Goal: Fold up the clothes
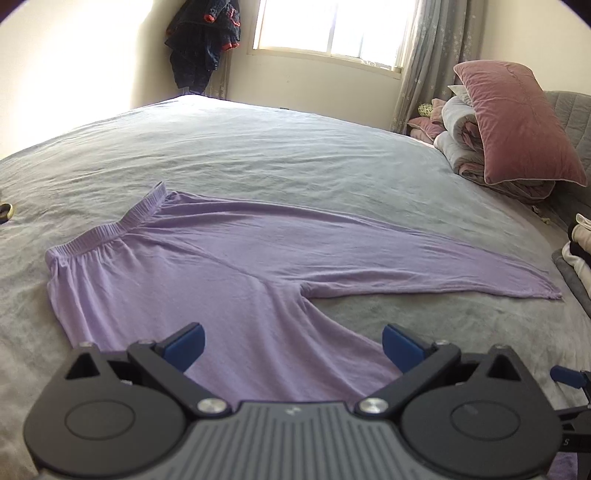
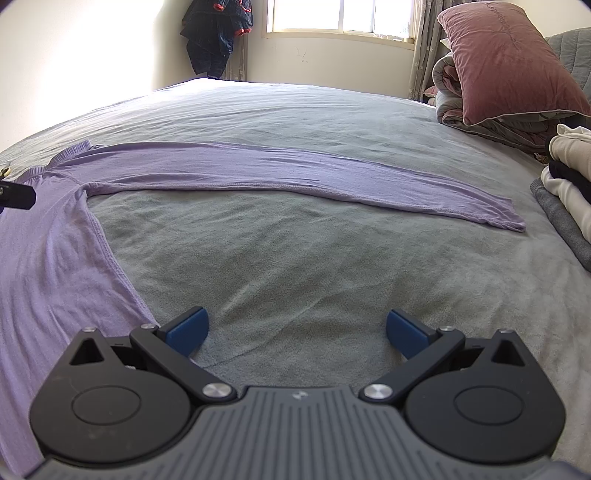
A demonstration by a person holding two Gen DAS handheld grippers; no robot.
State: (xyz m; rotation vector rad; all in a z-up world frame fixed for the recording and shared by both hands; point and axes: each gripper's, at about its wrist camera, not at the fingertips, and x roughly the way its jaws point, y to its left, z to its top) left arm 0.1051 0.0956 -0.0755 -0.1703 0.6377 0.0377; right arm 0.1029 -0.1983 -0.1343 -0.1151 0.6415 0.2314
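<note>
A pair of lilac trousers (image 1: 207, 266) lies flat on the grey bed cover (image 1: 258, 155), waistband at the left, legs spread apart in a V. One leg runs to the right, its hem (image 1: 550, 291) near the bed's right side. The near leg passes under my left gripper (image 1: 291, 345), which hovers open above it with nothing between its blue pads. In the right wrist view the trousers (image 2: 51, 236) fill the left side and the far leg (image 2: 332, 173) crosses the middle. My right gripper (image 2: 295, 332) is open over bare cover between the legs.
A pink pillow (image 1: 517, 125) leans on rolled quilts (image 1: 461, 147) at the far right. Folded clothes (image 2: 569, 184) are stacked at the right edge of the bed. Dark garments (image 1: 203, 40) hang in the far corner beside a bright window (image 1: 332, 26).
</note>
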